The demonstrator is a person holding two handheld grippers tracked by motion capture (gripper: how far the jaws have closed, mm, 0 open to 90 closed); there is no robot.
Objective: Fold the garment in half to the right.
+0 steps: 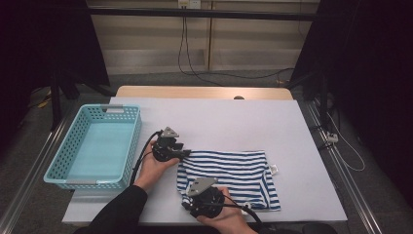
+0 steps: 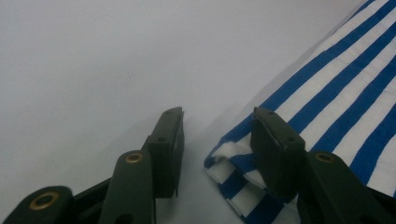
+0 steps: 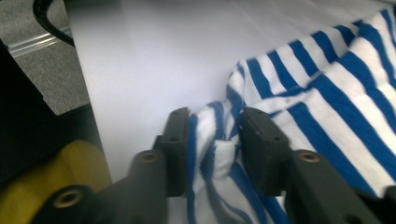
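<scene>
Blue-and-white striped cloth, a shirt (image 1: 229, 175), is what both tongs work on. The right tongs (image 3: 212, 130) have a bunched fold of its near-left corner between their jaws, the fabric pressed against both pads, so they pinch the shirt; in the high view these right tongs (image 1: 187, 201) sit at the shirt's front left corner, held by the person's right hand (image 1: 226, 219). The left tongs (image 2: 217, 135) stand spread at the shirt's far-left corner: one jaw rests over the striped edge, the other on the bare surface, with a clear gap between them and nothing gripped. In the high view the left tongs (image 1: 186, 153) lie just left of the shirt's upper edge, in the left hand (image 1: 153, 168).

Out from the tongs, the shirt lies mostly flat, spreading to their right on a pale grey-white sheet (image 1: 243, 122) that covers the counter (image 1: 204, 91), whose wooden edge shows at the far side. Left of the left tongs stands a turquoise perforated basket (image 1: 63, 163) on the sheet's edge. Beyond the counter are a grey carpeted floor (image 1: 219, 78), black cables (image 1: 187, 58) trailing down a pale panelled wall (image 1: 156, 39), and dark curtains at both sides
</scene>
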